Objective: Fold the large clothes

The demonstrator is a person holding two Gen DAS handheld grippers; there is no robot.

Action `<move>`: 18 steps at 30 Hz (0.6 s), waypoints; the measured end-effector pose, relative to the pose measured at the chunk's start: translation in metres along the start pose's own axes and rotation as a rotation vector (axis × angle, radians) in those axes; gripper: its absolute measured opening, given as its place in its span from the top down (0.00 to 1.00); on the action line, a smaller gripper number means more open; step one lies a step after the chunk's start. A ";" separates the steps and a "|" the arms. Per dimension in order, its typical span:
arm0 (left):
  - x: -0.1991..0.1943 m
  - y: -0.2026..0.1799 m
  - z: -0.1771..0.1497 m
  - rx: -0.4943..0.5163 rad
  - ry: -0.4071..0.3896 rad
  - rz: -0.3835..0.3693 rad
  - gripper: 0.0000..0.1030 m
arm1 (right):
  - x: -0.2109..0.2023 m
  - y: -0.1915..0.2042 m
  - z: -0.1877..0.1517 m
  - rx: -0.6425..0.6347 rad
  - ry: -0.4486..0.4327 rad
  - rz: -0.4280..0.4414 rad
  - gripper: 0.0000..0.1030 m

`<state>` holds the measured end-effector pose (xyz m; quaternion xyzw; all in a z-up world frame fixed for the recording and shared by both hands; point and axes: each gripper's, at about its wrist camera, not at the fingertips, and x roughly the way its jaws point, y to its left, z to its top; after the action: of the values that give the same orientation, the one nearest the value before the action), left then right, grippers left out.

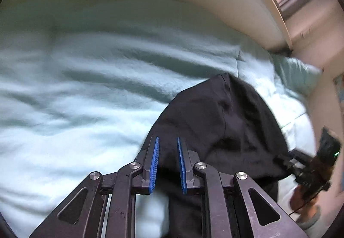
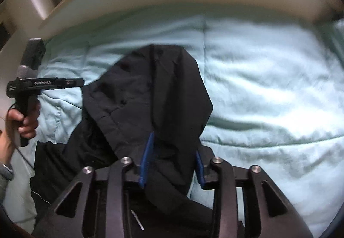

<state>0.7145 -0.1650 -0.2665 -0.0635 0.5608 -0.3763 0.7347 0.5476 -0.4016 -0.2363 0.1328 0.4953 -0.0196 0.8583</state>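
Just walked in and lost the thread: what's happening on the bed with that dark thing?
A person holding a gripper in each hand is folding a black garment on a pale green bedspread. The right gripper has its jaws apart with black fabric draped between them. The left gripper is open at the garment's edge, gripping nothing. The garment lies bunched in a heap, not yet neatly folded.

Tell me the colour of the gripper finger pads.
Blue pads, clearest in the left wrist view.

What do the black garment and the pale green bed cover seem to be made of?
Black garment: probably a thin matte woven fabric, since it drapes in soft folds with stitched seams. Pale green bed cover: apparently soft quilted cloth, puffy between its stitch lines.
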 end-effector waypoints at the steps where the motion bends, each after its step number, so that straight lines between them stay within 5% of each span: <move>1: 0.006 0.007 0.001 -0.039 0.005 -0.025 0.80 | 0.006 -0.007 -0.003 0.012 0.015 0.020 0.60; 2: 0.009 0.012 0.001 -0.070 0.004 -0.059 0.77 | 0.010 -0.011 -0.005 0.016 0.022 0.032 0.60; 4: 0.003 0.019 -0.001 -0.128 -0.043 -0.186 0.48 | 0.013 -0.022 -0.012 0.017 0.027 0.047 0.58; 6: -0.002 0.020 0.002 -0.137 -0.093 -0.203 0.27 | 0.013 -0.027 -0.015 0.020 0.030 0.062 0.57; 7: -0.001 0.020 0.004 -0.130 -0.114 -0.172 0.26 | 0.015 -0.025 -0.013 0.023 0.028 0.072 0.56; 10: 0.022 0.019 0.013 -0.114 -0.044 -0.110 0.27 | 0.018 -0.030 -0.015 0.025 0.016 0.099 0.51; 12: 0.044 0.017 0.014 -0.119 0.060 -0.177 0.27 | 0.019 -0.030 -0.014 0.018 0.023 0.103 0.49; 15: 0.063 0.004 0.013 -0.086 0.102 -0.233 0.27 | 0.024 -0.038 -0.008 0.024 0.040 0.129 0.48; 18: 0.062 -0.007 0.008 -0.059 0.083 -0.192 0.73 | 0.039 -0.044 0.002 0.073 0.094 0.161 0.48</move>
<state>0.7230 -0.2112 -0.3079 -0.1229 0.5929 -0.4306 0.6693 0.5615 -0.4409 -0.2776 0.2040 0.5219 0.0379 0.8274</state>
